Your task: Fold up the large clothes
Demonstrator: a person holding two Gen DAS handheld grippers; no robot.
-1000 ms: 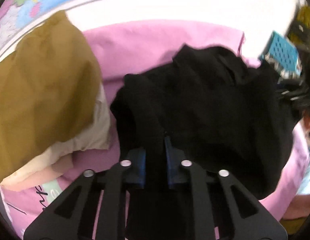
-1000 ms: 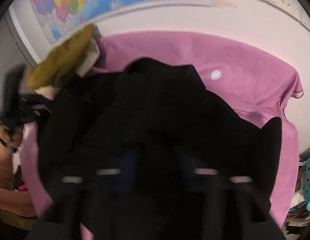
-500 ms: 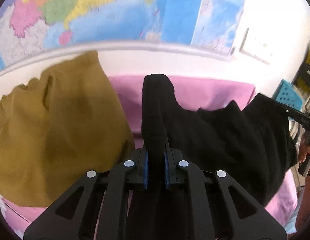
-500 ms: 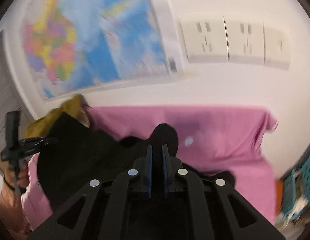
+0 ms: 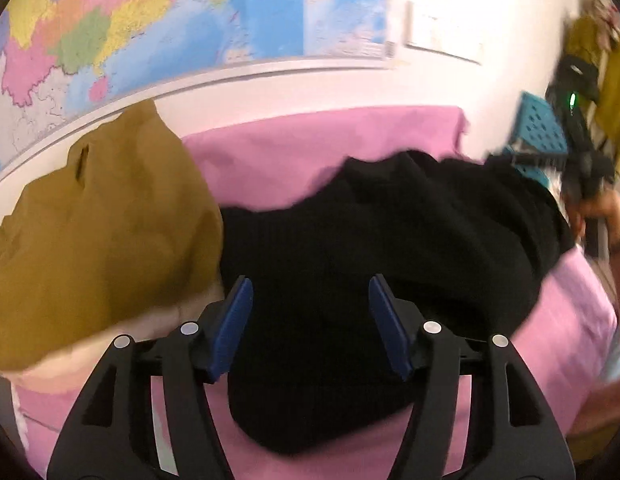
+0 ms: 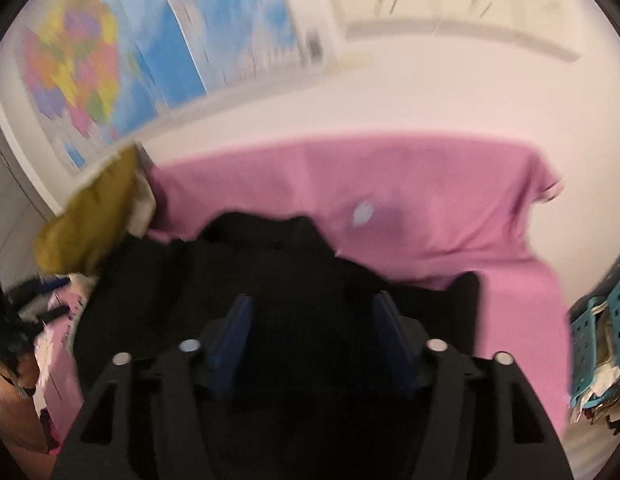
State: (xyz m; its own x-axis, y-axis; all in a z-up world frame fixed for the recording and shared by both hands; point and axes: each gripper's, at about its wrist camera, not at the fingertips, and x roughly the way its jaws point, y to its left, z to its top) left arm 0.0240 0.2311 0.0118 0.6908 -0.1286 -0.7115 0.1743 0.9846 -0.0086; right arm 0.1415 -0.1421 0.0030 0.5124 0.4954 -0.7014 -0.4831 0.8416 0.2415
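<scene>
Wall map (image 5: pixel 158 28) on white wall behind, pink cloth-covered bench (image 5: pixel 318 152) below. Large black knit garment (image 5: pixel 370 264) now lies slack in a heap mid-bench, beside a mustard-brown fabric pile (image 5: pixel 90 232) at left. Half a second ago both claws pinched it, lifted; now left claw (image 5: pixel 310 320) and right claw (image 6: pixel 314 340) are opening wide, pads off the cloth. Judged: fold pass dropped, regrasp needed next.

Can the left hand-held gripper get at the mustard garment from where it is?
Probably yes. The left hand-held gripper has its jaws opening over the black garment, pinching nothing, and the mustard garment lies uncovered just to its left.
</scene>
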